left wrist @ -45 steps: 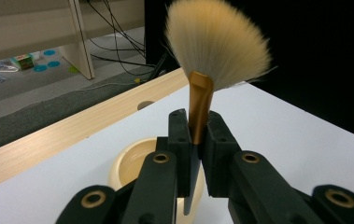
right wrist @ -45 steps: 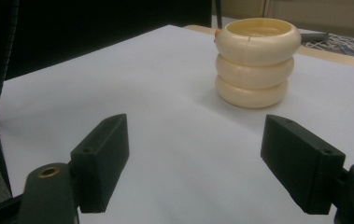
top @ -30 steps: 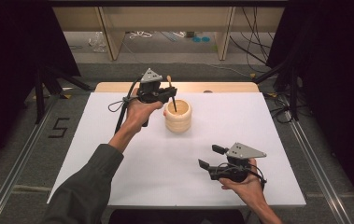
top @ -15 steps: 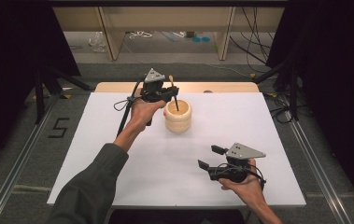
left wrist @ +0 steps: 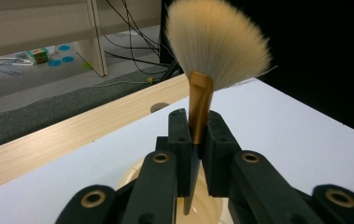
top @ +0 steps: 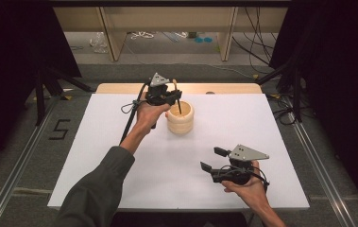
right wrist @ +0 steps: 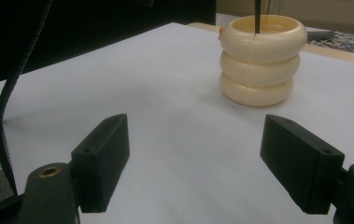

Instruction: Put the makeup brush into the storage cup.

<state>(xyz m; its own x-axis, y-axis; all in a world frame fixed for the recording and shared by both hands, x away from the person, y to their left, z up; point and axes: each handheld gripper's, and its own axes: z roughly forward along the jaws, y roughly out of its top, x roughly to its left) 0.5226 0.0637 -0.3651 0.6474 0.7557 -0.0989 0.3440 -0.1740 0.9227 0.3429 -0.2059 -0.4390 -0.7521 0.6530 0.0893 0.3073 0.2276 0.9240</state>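
Upright, a fan brush (left wrist: 198, 107) with a gold ferrule and pale bristles is clamped between the jaws of the left claw (left wrist: 194, 140), bristles up, its dark handle tip reaching down into the mouth of a cream holder (top: 180, 117) shaped like three stacked rings. On the high view the brush (top: 177, 97) is seen at about twelve o'clock on the white worktop (top: 96, 156), with the holder directly beneath it and the left claw (top: 169, 98) held just at the holder's ten o'clock side by the left hand (top: 147, 113). From the right gripper view the thin dark handle is seen entering the holder (right wrist: 259, 59) near the rim; whether it touches the bottom cannot be told. Farther out, at about five o'clock on the worktop and well apart from the holder, the right claw (top: 210, 159) is held low over the white surface by the right hand (top: 246, 188), its jaws spread wide with nothing between them (right wrist: 212, 168). A strip of bare wood (top: 224, 88) is seen along the worktop's far edge.
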